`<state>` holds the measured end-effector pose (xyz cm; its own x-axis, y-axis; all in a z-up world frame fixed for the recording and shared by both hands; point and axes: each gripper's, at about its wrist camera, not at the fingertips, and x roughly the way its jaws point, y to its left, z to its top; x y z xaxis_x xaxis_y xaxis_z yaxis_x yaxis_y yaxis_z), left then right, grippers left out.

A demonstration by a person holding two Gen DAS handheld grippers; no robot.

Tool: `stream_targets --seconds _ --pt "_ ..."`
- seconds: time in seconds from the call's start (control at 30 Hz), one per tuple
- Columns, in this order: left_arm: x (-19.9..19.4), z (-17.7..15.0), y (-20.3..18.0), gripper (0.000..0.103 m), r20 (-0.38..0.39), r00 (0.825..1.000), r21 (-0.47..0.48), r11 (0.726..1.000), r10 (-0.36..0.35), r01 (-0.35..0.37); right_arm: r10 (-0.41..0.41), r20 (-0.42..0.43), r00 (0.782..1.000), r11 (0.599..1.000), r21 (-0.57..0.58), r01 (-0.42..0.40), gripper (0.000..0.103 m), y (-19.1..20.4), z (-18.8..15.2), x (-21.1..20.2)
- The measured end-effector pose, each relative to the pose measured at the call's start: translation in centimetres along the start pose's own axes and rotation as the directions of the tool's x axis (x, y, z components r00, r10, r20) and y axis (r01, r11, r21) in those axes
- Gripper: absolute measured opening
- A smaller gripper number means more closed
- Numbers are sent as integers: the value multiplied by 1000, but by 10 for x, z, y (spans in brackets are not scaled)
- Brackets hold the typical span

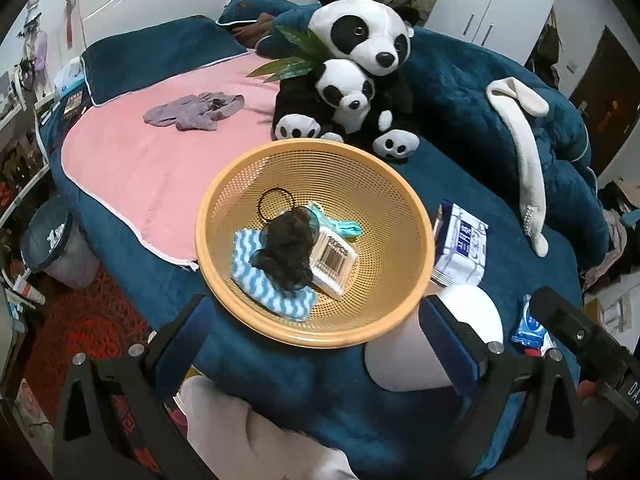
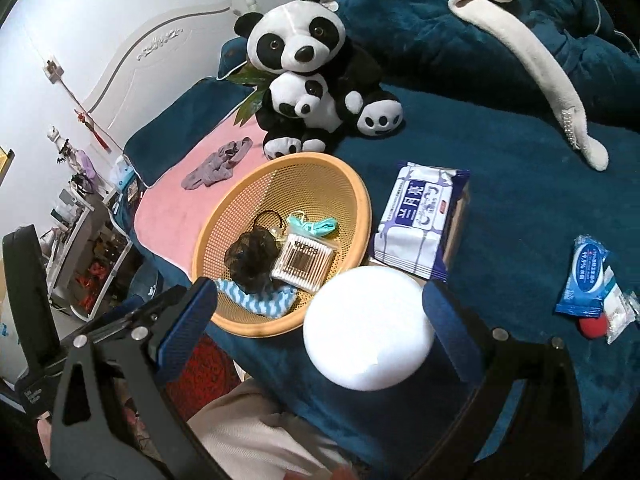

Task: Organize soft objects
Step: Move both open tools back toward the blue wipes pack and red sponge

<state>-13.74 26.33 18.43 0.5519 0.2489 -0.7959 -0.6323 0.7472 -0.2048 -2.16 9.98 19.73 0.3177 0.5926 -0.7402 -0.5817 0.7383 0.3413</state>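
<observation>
Black frames, blue-padded fingers

Bedroom: bed with white carved headboard, white wardrobe, red patterned rug

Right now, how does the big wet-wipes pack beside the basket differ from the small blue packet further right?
Size: the white-and-purple wet-wipes pack is far larger than the small blue sachet.
Position: the big pack lies right next to the orange mesh basket; the small sachet lies apart, near the right edge of the view, beside a small clear packet.
Colour: the big pack is mostly white with purple print, the sachet mostly blue.
Shared: both lie flat on the dark blue bedspread, outside the basket.
</observation>
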Motion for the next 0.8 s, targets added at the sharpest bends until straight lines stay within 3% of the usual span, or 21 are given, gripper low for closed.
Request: stream_targets --seconds 0.8 --pt "-22 -22 -66 102 7 999 121 992 -43 42 -49 57 997 996 71 44 103 -53 -20 -53"
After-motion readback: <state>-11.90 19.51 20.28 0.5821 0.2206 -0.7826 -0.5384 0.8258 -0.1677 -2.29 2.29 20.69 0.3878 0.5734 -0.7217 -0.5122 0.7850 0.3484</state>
